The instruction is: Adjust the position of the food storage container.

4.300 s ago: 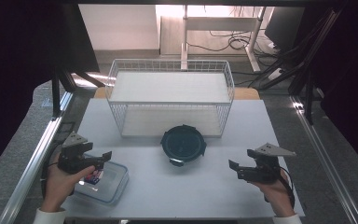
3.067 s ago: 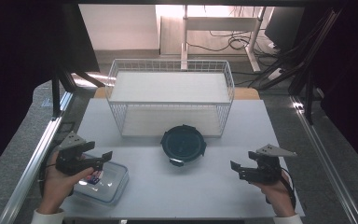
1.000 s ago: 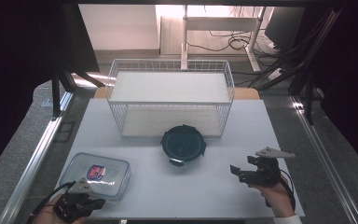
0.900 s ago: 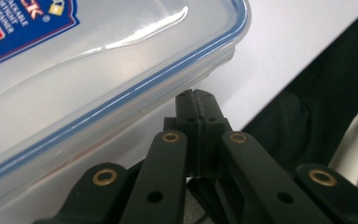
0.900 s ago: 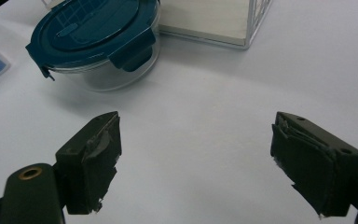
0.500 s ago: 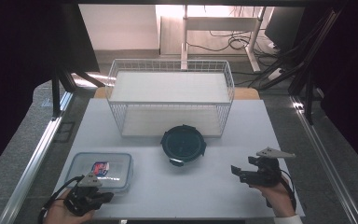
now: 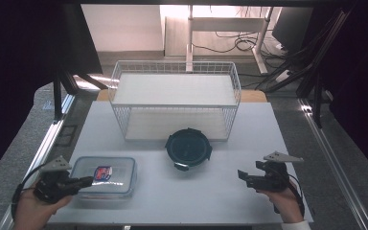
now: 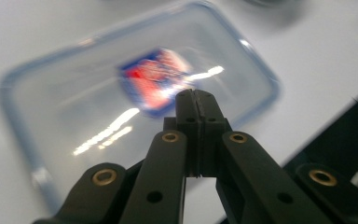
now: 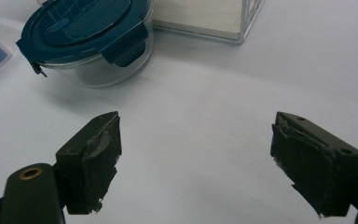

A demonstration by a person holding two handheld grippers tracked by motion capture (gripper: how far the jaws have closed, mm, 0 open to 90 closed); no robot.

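Note:
A clear rectangular lidded container [image 7: 104, 174] with a red and blue label lies at the front left of the white table [image 7: 239, 143]. My left gripper [image 7: 85, 181] hovers at its left edge, jaws shut with nothing between them; in the left gripper view its tip [image 8: 196, 100] is above the container's lid [image 8: 74, 121]. A round container with a dark teal lid [image 7: 188, 148] stands mid-table, in front of the wire basket [image 7: 174, 79]. My right gripper [image 7: 243, 178] rests open at the front right, and the round container [image 9: 86, 39] lies beyond its jaws, to the left.
The white wire basket [image 9: 235, 21] stands at the back of the table with a white liner in it. Metal rails [image 7: 45, 143] run along both sides of the table. Cables and desk legs lie on the floor behind.
My left gripper has risen from the table's front edge and moved forward to the rectangular container's left edge, still shut. The right gripper and both containers have stayed put.

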